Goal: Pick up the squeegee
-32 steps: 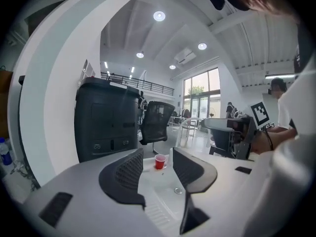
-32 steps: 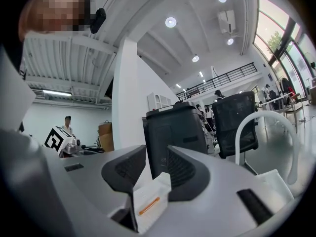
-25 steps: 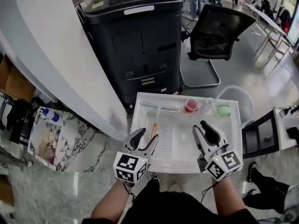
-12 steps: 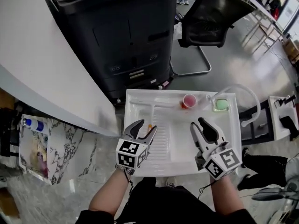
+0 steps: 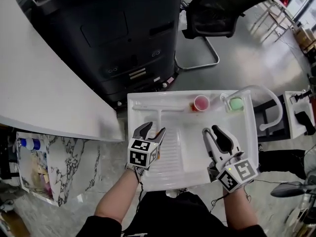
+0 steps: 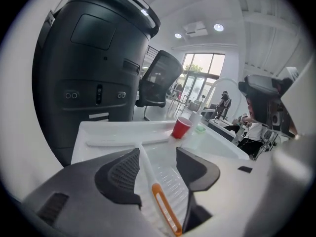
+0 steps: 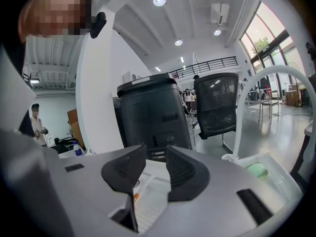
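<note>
While the jaws of the left gripper (image 5: pixel 151 130) are opening above the near left part of the white moulded sink counter (image 5: pixel 148 99), the long white plastic squeegee (image 5: pixel 158 111) lies flat there, blade running left to right along the far side, slim handle reaching back towards us, its orange end between the two spread pads and touching neither. We judge the main risk to be a poor closure: the handle is thin and lies low on the ridged draining area, so a pad landing on top of it rather than beside it could flick it aside, and a pinch so near the end could let the blade droop or swing. A swinging blade would meet the red plastic cup (image 5: pixel 201 103) standing just beside its right end. The right gripper (image 5: pixel 211 130) hovers over the right half of the basin, jaws a little apart and holding nothing, well clear of the handle. Farther right sit a pale green sponge-like pad (image 5: pixel 236 103) and a white arched spout (image 5: pixel 260 87); beyond the counter stand a big black machine (image 5: pixel 113 38) and a black mesh office chair (image 5: pixel 217 11). Nothing lies across the handle.
</note>
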Demonstrator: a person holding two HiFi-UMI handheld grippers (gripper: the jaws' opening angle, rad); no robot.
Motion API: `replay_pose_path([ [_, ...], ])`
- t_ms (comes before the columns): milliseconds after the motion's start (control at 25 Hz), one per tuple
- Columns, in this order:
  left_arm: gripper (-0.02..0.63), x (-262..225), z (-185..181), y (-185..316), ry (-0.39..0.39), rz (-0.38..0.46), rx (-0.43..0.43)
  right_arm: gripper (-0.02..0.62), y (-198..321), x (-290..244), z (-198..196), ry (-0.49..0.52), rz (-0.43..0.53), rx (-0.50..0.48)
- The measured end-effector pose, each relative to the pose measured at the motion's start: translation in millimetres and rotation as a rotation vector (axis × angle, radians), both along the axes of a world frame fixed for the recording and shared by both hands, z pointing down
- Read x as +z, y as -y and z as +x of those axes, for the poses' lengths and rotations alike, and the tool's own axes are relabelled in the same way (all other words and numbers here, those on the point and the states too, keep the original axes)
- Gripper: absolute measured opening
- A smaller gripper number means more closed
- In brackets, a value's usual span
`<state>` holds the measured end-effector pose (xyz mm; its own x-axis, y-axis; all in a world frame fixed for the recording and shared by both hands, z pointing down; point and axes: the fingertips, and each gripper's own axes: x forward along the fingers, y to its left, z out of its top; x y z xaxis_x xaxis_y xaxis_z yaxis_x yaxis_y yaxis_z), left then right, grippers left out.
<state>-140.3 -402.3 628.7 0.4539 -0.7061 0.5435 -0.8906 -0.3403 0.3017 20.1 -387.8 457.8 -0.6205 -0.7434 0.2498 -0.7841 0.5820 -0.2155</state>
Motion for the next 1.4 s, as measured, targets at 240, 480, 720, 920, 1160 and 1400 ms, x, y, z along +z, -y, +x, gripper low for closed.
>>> replay_pose_path([
  [240, 0.242, 37, 7, 14, -0.008, -0.082, -0.003, 0.140, 0, 15, 10, -0.007, -0.033, 0.041],
  [480, 0.242, 58, 8, 23, 0.006, -0.134, -0.023, 0.138, 0, 25, 18, -0.007, -0.056, 0.065],
  [720, 0.242, 65, 11, 33, 0.047, -0.165, -0.039, 0.137, 1, 31, 21, -0.004, -0.073, 0.068],
  [920, 0.242, 74, 17, 35, 0.055, -0.200, -0.058, 0.133, 0, 33, 24, 0.000, -0.076, 0.076],
  [1160, 0.236, 84, 18, 36, 0.056, -0.231, -0.082, 0.130, 0, 34, 32, 0.000, -0.080, 0.095],
  [1400, 0.184, 91, 14, 36, 0.066, -0.250, -0.103, 0.127, -1, 35, 39, 0.006, -0.088, 0.111],
])
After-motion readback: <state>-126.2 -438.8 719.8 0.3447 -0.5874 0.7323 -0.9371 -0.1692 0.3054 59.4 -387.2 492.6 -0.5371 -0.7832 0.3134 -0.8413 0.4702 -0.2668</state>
